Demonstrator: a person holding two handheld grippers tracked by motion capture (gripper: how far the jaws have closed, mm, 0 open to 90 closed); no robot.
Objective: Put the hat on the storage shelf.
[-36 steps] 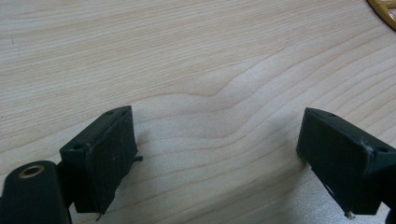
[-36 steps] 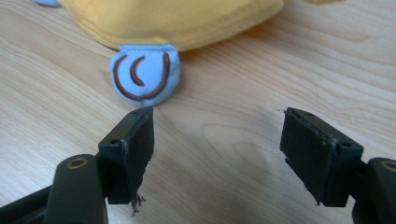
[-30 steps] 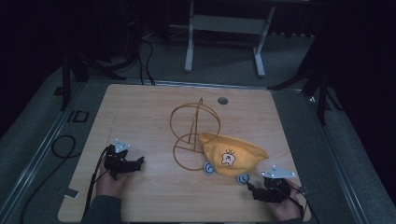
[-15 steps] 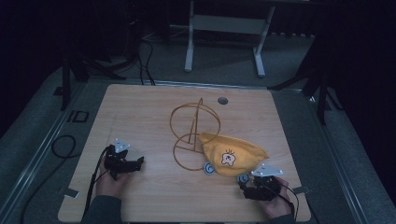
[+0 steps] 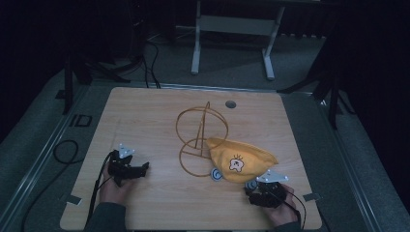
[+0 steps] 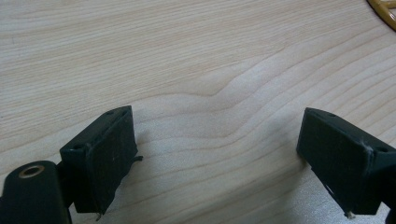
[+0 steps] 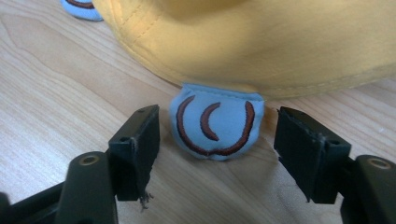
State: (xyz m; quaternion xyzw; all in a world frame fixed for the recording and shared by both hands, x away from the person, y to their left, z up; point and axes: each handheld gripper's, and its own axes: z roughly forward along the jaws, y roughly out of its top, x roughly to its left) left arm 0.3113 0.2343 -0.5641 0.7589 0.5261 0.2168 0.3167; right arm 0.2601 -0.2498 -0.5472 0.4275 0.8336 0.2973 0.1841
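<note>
A yellow cloth cap (image 5: pixel 239 162) with a small cartoon face lies on the wooden table (image 5: pixel 145 111), leaning against a gold wire stand (image 5: pixel 200 133). Two pale blue tabs poke out from under it, one at its left (image 5: pixel 216 175) and one at the front (image 5: pixel 250 184). My right gripper (image 5: pixel 255 189) sits right at the front tab. In the right gripper view its jaws (image 7: pixel 217 140) stand either side of that blue tab (image 7: pixel 215 123), which has brown curved stitching; they have just been closing, with a gap left on both sides. My left gripper (image 5: pixel 141 168) rests open over bare wood (image 6: pixel 217 135).
A round grommet hole (image 5: pixel 230 104) marks the table's far edge. A white metal frame (image 5: pixel 232 29) stands on the floor beyond it. A black cable (image 5: pixel 63 150) loops on the grey mat at the left. A piece of the gold ring (image 6: pixel 385 9) edges the left gripper view.
My right gripper has slid left and forward to the cap's front blue tab. The left gripper and the cap have stayed put.
</note>
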